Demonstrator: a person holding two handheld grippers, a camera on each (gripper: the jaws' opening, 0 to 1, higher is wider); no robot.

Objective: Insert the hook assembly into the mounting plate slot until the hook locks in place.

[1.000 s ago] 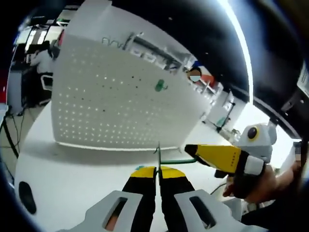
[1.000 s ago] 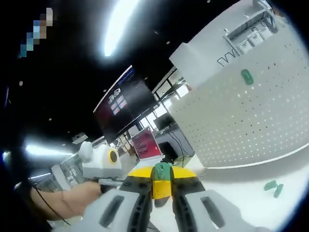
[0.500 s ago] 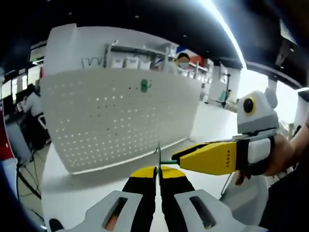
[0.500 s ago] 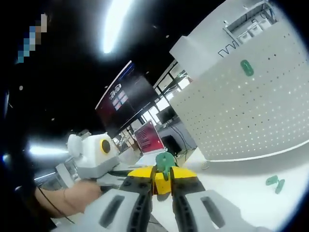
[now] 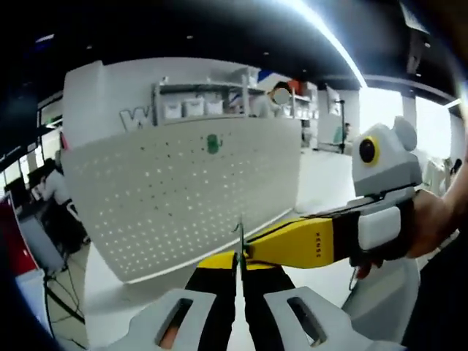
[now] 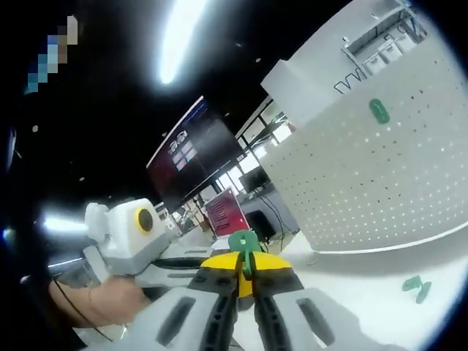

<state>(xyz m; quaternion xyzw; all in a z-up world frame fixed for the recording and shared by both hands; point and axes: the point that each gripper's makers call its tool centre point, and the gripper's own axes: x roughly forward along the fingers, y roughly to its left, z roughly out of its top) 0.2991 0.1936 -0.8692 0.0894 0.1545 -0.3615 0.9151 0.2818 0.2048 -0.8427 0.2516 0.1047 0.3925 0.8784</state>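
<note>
The left gripper [image 5: 239, 257], black with yellow tips, had its jaws pinched together on a thin green wire hook [image 5: 239, 238] that stuck up from between them at about 12 o'clock. Coming in from 3 o'clock in the left gripper view, the right gripper [image 5: 252, 248] lay nearly sideways, its yellow tip right up against that hook, with a hand [image 5: 431, 227] wrapped around its grip.

In the right gripper view, the right gripper [image 6: 243, 269] was clamped down on a small green plastic hook base [image 6: 243, 245], which poked out above the tips. The jaws looked closed to a narrow slit around it. The left gripper [image 6: 172, 263] reached in from 9 o'clock, held by a hand [image 6: 95, 303], and its tip met the right one near the green piece. I couldn't tell if the wire was actually seated in the base.

The big white perforated pegboard panel [image 5: 183, 190] stood upright on the white tabletop [image 6: 365, 292], well apart from both grippers, off toward 11 o'clock in the left gripper view and 2 o'clock in the right. One green hook piece [image 6: 379, 111] was already sitting on it near the top edge. Two more small green pieces [image 6: 415, 285] lay loose on the table at about 4 o'clock in the right gripper view.
</note>
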